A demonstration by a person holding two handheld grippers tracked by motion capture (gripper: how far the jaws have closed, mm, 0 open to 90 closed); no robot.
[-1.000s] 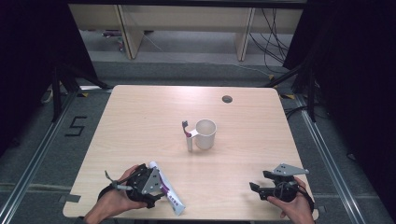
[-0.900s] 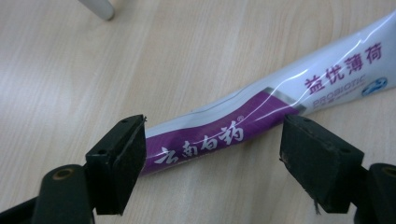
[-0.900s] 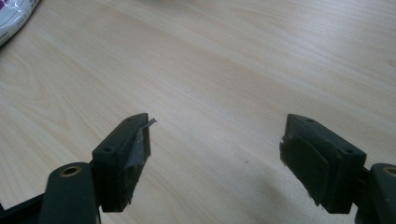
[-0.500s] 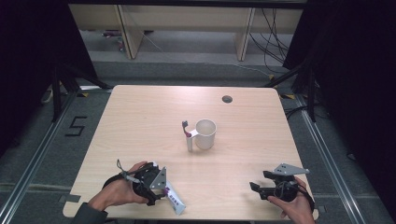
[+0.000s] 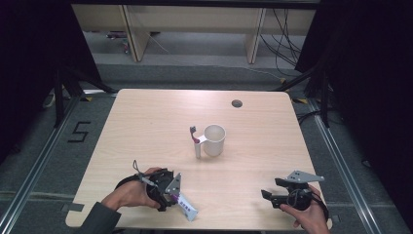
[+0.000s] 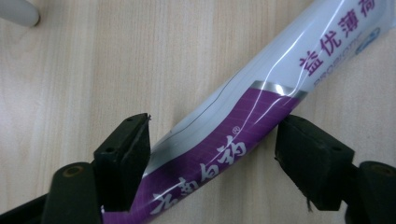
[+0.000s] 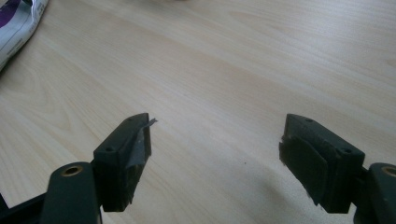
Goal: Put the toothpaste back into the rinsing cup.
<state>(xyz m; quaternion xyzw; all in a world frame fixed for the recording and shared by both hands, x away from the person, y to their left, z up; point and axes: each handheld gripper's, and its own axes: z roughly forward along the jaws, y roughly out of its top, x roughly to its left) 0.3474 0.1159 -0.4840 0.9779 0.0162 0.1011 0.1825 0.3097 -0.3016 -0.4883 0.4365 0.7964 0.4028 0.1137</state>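
Toothpaste tube (image 6: 243, 126), purple and silver, lies flat on the wooden table (image 5: 146, 122) at about 7 o'clock from the white mug (image 5: 214, 140). I see my left gripper (image 5: 171, 191) over it, jaws spread wide, tube lying diagonally between them; both pads look to touch its edges, no squeeze visible. A toothbrush (image 5: 196, 141) stands upright against the mug at its 9 o'clock. My right gripper (image 5: 272, 191) sits at 5 o'clock from the mug, jaws wide apart over bare wood, holding nothing.
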